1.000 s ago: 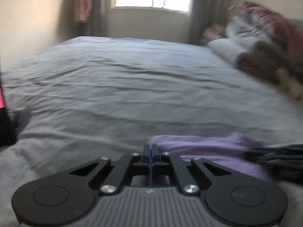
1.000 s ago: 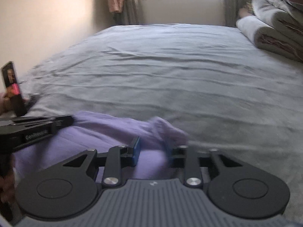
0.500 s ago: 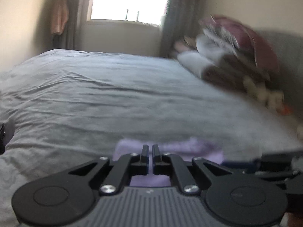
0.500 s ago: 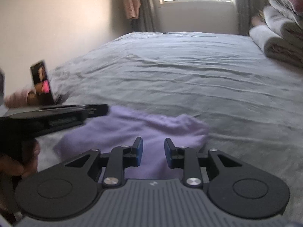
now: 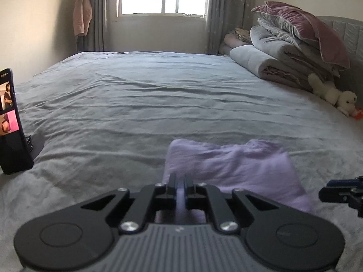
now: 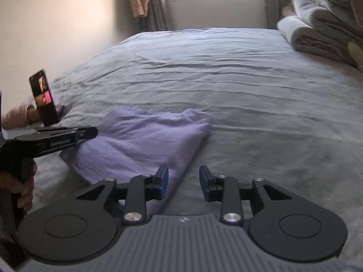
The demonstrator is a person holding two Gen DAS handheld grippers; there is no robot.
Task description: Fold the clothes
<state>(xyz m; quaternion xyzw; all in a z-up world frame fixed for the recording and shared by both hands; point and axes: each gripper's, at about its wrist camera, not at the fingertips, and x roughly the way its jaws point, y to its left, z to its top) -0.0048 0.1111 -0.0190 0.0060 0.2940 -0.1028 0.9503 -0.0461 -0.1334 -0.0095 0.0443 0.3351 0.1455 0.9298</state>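
Observation:
A lilac garment (image 5: 231, 165) (image 6: 145, 140) lies folded in a rough rectangle on the grey bed sheet (image 5: 158, 104) (image 6: 249, 90). My left gripper (image 5: 180, 176) hovers over its near left part; its jaws are opening, a narrow slit apart, and lilac cloth shows through the slit. In the right wrist view the left gripper (image 6: 94, 132) reaches just over the garment's left edge. My right gripper (image 6: 183, 170) is open and its jaws are still opening, with nothing between them; the garment's near right edge lies under its left finger. The right gripper (image 5: 326, 189) pokes in at the left wrist view's right edge.
A phone on a stand (image 5: 11, 122) (image 6: 44, 97) stands at the bed's left side. Rolled quilts and a mauve pillow (image 5: 283, 52) (image 6: 322, 27) are stacked at the far right, with a white plush toy (image 5: 335, 96) beside them. A hand (image 6: 20, 188) holds the left gripper.
The right jaws have spread and come off the cloth's corner, and that gripper has drawn back. The left jaws went from shut to slightly apart. The garment now lies flat.

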